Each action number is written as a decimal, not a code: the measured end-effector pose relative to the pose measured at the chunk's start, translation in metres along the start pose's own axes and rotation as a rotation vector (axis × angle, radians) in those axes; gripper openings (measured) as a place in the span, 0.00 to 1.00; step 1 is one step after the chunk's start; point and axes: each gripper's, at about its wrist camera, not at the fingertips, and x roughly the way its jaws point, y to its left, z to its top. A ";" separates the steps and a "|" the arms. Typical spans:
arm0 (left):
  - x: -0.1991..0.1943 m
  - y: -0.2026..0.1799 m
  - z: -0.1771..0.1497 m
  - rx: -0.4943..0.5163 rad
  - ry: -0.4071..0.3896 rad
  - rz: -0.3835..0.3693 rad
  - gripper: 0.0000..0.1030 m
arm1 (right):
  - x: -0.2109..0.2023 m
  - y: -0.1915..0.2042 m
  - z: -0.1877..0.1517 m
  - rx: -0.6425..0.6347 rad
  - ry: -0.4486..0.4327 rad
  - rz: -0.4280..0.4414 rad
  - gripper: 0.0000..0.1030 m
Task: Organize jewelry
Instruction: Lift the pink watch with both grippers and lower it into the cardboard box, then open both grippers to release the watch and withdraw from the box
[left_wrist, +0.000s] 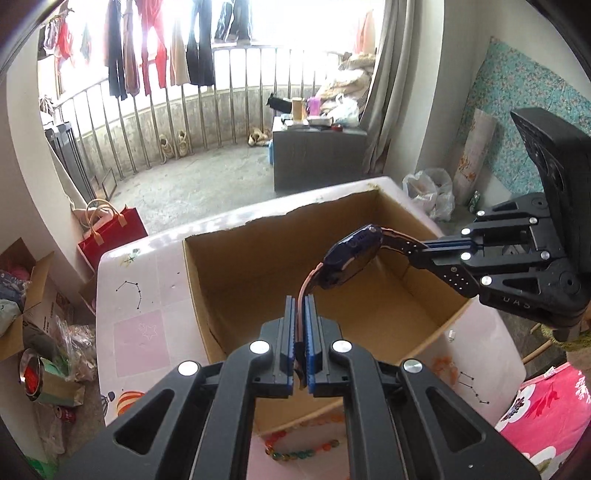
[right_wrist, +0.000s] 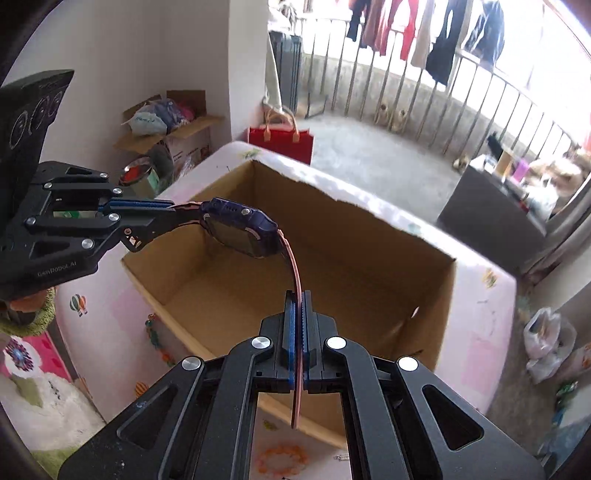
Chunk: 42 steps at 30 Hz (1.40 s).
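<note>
Watch: you hold the watch (left_wrist: 349, 258) in the air over the open box (left_wrist: 236, 280), its dark blue case hanging face-down between the two tools.
Left tool: your left tool (left_wrist: 300, 334) is pressed together on one pink strap end, the strap (left_wrist: 303, 291) rising from it to the case.
Right tool: your right tool (right_wrist: 297, 332) pinches the other strap end, with a loose tail (right_wrist: 298, 406) hanging out behind the pads.
How it handles: judged from the bend, the strap is soft and flexes freely; the case looks like the heavy part and will likely swing if one end is let go. The glass face is the fragile spot.
Where to hold: keep hold of the strap, as now, rather than the case.
Box: plain brown cardboard with torn top edges; the floor that shows is bare, though the near corner is hidden by the tools.
Surface: the box sits on a pink patterned surface (left_wrist: 136, 295); bead bracelets (left_wrist: 299, 448) lie on it just near of the box.
Next: likely lowering the watch into the box, case first.
</note>
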 end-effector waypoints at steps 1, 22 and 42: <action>0.016 0.005 0.006 0.000 0.040 0.004 0.04 | 0.016 -0.007 0.007 0.024 0.047 0.033 0.01; 0.101 0.053 0.020 -0.020 0.212 0.119 0.30 | 0.099 -0.061 0.046 0.172 0.250 0.122 0.25; -0.042 0.038 -0.105 -0.183 -0.042 0.164 0.52 | -0.099 0.045 -0.118 0.367 -0.180 0.198 0.43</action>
